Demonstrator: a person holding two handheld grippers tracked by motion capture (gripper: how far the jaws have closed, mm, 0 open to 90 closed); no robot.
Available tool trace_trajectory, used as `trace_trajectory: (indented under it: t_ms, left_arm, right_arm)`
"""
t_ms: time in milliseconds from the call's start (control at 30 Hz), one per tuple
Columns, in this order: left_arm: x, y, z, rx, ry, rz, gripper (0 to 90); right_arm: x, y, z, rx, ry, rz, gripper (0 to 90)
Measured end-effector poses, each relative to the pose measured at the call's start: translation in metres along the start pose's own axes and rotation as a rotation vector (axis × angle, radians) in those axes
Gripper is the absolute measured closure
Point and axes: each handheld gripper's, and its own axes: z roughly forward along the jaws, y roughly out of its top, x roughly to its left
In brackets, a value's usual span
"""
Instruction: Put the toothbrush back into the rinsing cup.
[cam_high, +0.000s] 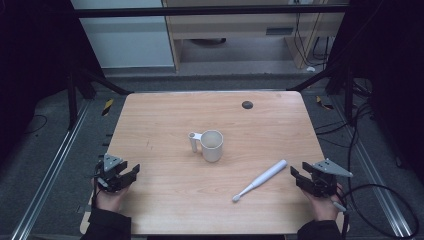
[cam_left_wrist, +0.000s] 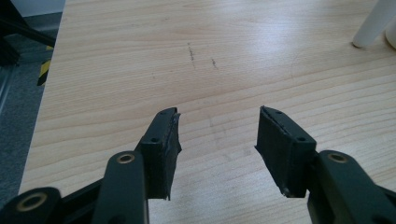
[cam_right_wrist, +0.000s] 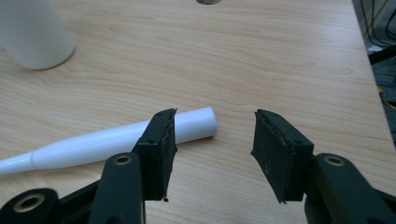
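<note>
Right gripper (cam_right_wrist: 212, 135) is standing with jaws apart, gripping nothing; the white toothbrush (cam_right_wrist: 102, 142) is lying on the table (cam_high: 165, 115), its blunt end just behind the left finger (cam_right_wrist: 161, 140). Left gripper (cam_left_wrist: 217, 135) is likewise gaping over bare wood, well apart from the white cup (cam_high: 212, 145).

From my remote station I note a light wooden table (cam_high: 165, 115) with a dark round grommet (cam_high: 247, 104) on grey carpeted floor (cam_high: 55, 135), black frame struts (cam_high: 105, 82) alongside, a pale cabinet (cam_high: 235, 25) behind, and loose cables (cam_high: 360, 145) trailing at right.
</note>
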Motion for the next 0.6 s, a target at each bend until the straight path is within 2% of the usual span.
trace_trajectory:
  t_ms: [267,300,600]
  left_arm:
    - [0.000,0.000,0.000,0.004,-0.015,-0.001,56.9]
    - [-0.001,0.000,0.000,0.006,-0.015,0.004,57.9]
    - [-0.001,0.001,0.000,0.008,-0.012,0.015,63.0]
  right_arm:
    - [0.011,0.003,0.000,0.012,0.043,-0.036,52.2]
    - [0.015,0.004,-0.001,0.023,0.065,-0.035,52.8]
    - [0.032,0.007,0.000,0.050,0.122,-0.076,59.8]
